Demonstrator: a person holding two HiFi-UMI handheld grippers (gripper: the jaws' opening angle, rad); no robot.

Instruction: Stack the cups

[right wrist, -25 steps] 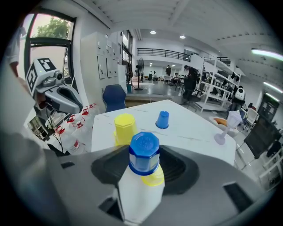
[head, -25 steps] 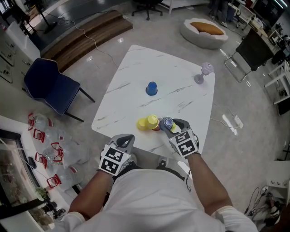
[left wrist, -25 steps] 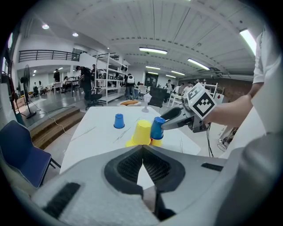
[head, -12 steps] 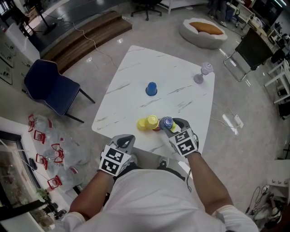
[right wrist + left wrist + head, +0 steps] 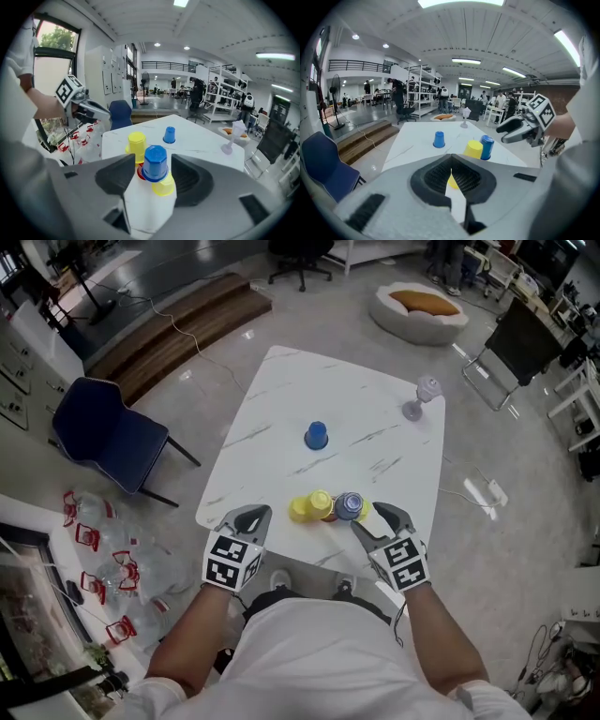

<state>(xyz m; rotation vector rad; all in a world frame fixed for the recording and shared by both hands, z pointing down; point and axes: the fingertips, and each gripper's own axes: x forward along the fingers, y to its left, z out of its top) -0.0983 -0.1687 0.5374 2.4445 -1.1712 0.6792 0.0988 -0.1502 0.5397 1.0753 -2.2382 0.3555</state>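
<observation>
While right gripper (image 5: 374, 521) jaws have just been opening, blue cup (image 5: 155, 162) just ahead, left gripper (image 5: 248, 517) jaws together.

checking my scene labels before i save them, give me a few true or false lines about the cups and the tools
1. The left tool is shut with nothing in it. True.
2. The right tool is clamped on the near blue cup. False: its jaws have just been opening and stand apart. The cup is in line between them, but the pads are not pressing on it.
3. A lone blue cup stands upside down mid-table, apart from the cluster at the near edge. True.
4. The goblet lies on its side. False: it stands upright near the far right corner of the table.
5. All the cups are blue. False: yellow cups stand beside the near blue one.
</observation>
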